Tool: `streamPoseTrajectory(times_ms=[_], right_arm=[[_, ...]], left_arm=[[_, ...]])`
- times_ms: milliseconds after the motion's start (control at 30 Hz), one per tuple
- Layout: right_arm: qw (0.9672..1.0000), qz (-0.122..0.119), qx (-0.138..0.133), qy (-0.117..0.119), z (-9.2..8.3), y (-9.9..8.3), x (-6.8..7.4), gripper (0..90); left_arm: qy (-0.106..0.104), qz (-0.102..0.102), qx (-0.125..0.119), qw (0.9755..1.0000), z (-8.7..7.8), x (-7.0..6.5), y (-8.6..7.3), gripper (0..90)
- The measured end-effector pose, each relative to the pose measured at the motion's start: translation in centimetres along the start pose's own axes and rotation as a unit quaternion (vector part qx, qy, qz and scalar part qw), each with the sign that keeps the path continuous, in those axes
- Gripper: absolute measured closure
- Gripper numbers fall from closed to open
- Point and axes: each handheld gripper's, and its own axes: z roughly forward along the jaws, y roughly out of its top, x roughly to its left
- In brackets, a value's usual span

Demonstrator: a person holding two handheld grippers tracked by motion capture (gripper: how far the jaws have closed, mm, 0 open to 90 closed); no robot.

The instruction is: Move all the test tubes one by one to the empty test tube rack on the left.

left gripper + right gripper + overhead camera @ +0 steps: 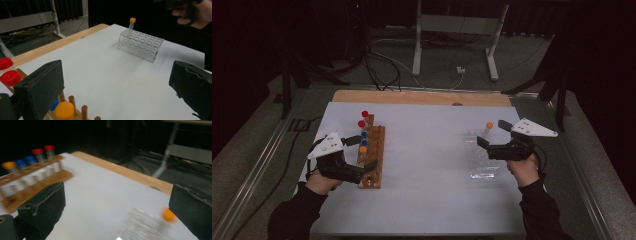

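Note:
A wooden rack (374,155) at the table's left holds several capped tubes: two red (361,123), two blue (364,134) and one orange (362,149). At the right a clear plastic rack (482,160) carries one orange-capped tube (488,127) at its far end. My left gripper (363,152) stands open over the near end of the wooden rack, and nothing is between its jaws (117,87). Over the clear rack, beside the orange-capped tube, my right gripper (493,133) is open and empty. Its own blurred view (117,210) looks toward the wooden rack (32,185).
Both racks stand on a white sheet (427,190) with a bare wooden strip (422,97) along its far edge. A wide white stretch lies between the racks. Cables (377,70) and a metal stand (452,30) sit on the floor behind.

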Motion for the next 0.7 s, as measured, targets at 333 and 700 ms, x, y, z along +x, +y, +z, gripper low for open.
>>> streamPoseTrajectory(times_ms=[333,700], right_arm=[[0.9966,0.034,0.056,-0.051,2.9,-4.8,-4.6,8.9],[0.9938,0.035,0.072,-0.077,5.2,-6.0,-5.6,42.0]], left_arm=[[-0.005,0.002,-0.002,1.0000,0.1,-0.2,0.1,0.6],[-0.006,0.000,0.001,1.0000,0.1,-0.1,0.0,0.6]])
